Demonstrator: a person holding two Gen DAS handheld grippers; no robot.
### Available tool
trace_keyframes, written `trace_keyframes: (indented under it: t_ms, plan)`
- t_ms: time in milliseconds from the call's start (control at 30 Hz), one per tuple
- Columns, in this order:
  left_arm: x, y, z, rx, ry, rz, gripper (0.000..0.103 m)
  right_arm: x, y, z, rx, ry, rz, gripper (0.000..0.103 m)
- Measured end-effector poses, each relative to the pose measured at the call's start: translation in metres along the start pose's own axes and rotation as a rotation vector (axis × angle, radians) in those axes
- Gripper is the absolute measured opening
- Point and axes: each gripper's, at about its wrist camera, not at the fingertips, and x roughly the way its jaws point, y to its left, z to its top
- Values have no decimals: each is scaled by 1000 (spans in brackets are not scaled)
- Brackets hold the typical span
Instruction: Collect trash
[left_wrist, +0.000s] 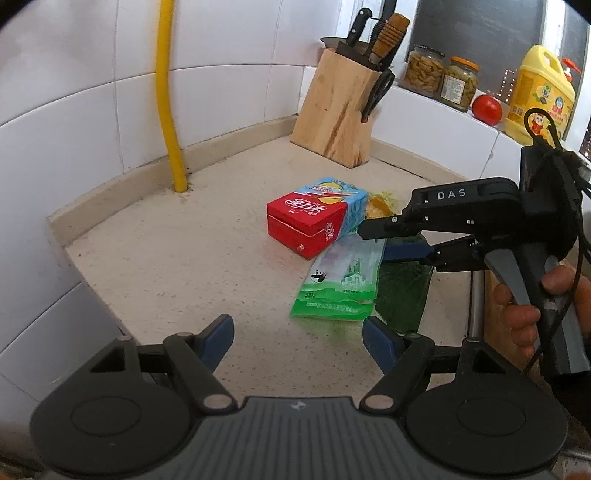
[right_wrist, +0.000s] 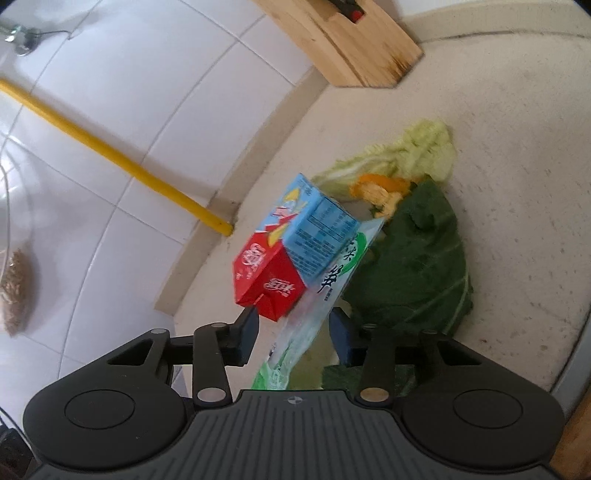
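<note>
Left gripper (left_wrist: 297, 341): nearest me, fingers spread, nothing between them, over bare speckled surface (left_wrist: 192, 258).
Right gripper (right_wrist: 293, 334): fingers part-spread astride the green plastic wrapper (right_wrist: 295, 332); pads not pressing (as far as I can tell).
Wrapper: glossy, flat, its near end hidden behind the gripper body.
Carton (right_wrist: 291, 240): red and blue cardboard, lying on the wrapper's far end.
Leaves: dark green leaf (right_wrist: 413, 258), orange peel (right_wrist: 384, 192), pale cabbage leaf (right_wrist: 417, 151) behind.
Knife block (left_wrist: 334, 110): wooden, holding knives, against tiled wall.
</note>
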Motion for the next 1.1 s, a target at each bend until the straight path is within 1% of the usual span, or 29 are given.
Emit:
trace_keyframes:
  t_ms: [67, 167, 233, 267, 300, 367, 433, 500, 567, 667, 700, 767, 800, 833, 867, 900, 933, 967, 1100]
  plan:
    - [0, 1, 0, -11, -2, -1, 72, 3, -1, 1, 5, 5, -31, 52]
    - [-2, 2, -2, -24, -6, -1, 72, 10, -10, 2, 72, 23, -9, 52]
    - [-3, 3, -2, -26, -6, -1, 72, 16, -11, 2, 82, 30, -5, 50]
    - [-3, 3, -3, -27, -5, 3, 72, 18, -11, 2, 86, 33, -9, 45]
    - [-4, 3, -3, -28, -4, 6, 72, 21, -11, 2, 98, 38, -12, 34]
    - [-5, 4, -4, -36, -6, 11, 73, 20, -13, 2, 132, 26, 23, 25]
    - [-6, 6, -5, -47, -6, 13, 73, 14, -14, 2, 152, -10, 63, 25]
    - [-6, 8, -7, -55, -2, 17, 73, 12, -13, 5, 156, -18, 92, 26]
    - [-6, 10, -8, -62, 2, 20, 73, 18, -15, 7, 172, -12, 92, 28]
    - [-7, 10, -9, -70, 3, 20, 73, 32, -22, 6, 243, 11, 102, 39]
    - [-7, 10, -10, -71, 3, 20, 73, 36, -23, 6, 259, 11, 102, 39]
    - [-7, 9, -11, -72, 3, 23, 74, 43, -22, 5, 253, 11, 85, 39]
    - [-8, 9, -11, -73, 5, 24, 74, 45, -21, 4, 254, 7, 77, 37]
    - [-7, 10, -12, -76, 7, 25, 74, 47, -17, 4, 252, 9, 78, 33]
    - [-7, 10, -11, -79, 10, 26, 74, 47, -15, 4, 243, 8, 76, 19]
    - [-7, 10, -12, -82, 11, 27, 74, 48, -12, 4, 227, 8, 68, 16]
    - [-7, 11, -12, -84, 13, 28, 74, 47, -9, 4, 215, 8, 57, 14]
    - [-7, 11, -13, -86, 13, 29, 74, 45, -8, 3, 210, 9, 53, 11]
    - [-9, 15, -14, -92, 9, 28, 75, 35, -2, 3, 230, -14, 116, 7]
